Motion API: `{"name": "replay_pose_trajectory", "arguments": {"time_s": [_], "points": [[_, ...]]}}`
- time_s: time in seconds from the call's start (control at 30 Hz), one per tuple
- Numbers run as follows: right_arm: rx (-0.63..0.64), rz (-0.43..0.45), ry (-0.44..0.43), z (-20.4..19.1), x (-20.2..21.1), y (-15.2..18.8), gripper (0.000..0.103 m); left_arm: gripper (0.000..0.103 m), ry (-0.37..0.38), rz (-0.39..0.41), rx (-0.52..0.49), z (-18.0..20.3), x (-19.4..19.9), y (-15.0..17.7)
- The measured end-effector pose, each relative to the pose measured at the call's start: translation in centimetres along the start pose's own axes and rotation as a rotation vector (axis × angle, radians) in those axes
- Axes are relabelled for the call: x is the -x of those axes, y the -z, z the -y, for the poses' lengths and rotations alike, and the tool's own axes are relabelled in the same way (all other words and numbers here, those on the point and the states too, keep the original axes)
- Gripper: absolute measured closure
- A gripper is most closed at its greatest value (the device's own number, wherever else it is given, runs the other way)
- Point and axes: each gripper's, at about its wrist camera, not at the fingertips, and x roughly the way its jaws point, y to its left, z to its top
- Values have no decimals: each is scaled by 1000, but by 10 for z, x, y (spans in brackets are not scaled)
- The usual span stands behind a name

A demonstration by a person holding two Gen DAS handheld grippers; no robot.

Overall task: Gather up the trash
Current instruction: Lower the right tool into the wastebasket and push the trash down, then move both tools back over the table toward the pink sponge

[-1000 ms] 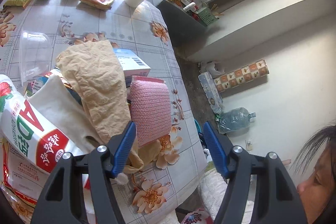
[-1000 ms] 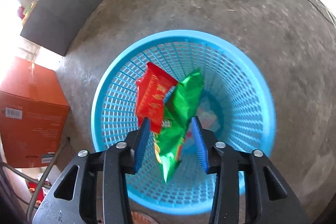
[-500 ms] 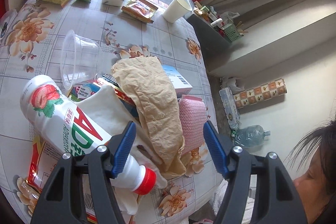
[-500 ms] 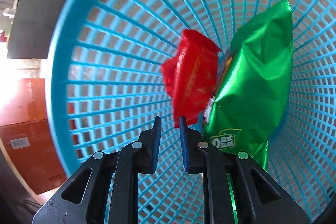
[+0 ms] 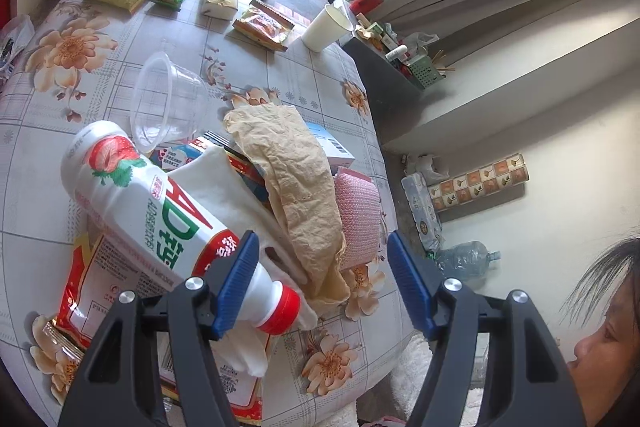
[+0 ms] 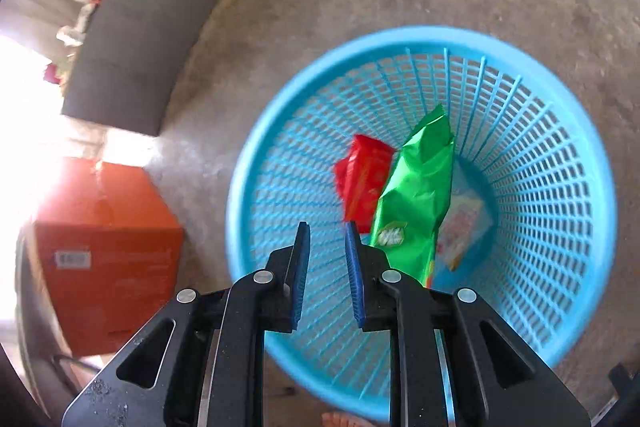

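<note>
In the left wrist view my left gripper is open and empty above a trash pile on the flowered table: a white AD bottle with a red cap, a crumpled brown paper bag, a pink sponge and a clear plastic cup. In the right wrist view my right gripper is empty, its jaws a narrow gap apart, above the blue mesh basket. A green wrapper and a red wrapper lie inside the basket.
Snack packets and a white paper cup sit at the table's far end. An orange box and a dark cabinet stand on the concrete floor left of the basket. A person's face is at lower right.
My right gripper let go of the wrappers, dipped into the basket and has risen back above it. My left gripper moved back and left over the table, bringing the bottle into view.
</note>
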Motion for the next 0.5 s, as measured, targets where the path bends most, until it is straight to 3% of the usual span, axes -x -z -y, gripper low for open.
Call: {"name": "replay_pose_trajectory", "arguments": {"time_s": [0.07, 0.13, 0.33, 0.5], "points": [[66, 19, -43, -12, 32, 19, 74, 39, -6, 22, -3, -3, 13, 7], [133, 38, -86, -26, 66, 45, 59, 39, -15, 41, 2, -8, 25, 14], [366, 103, -153, -84, 172, 125, 40, 38, -30, 115, 15, -26, 65, 35], [555, 153, -231, -132, 234, 188, 24, 37, -49, 151, 44, -49, 83, 60]]}}
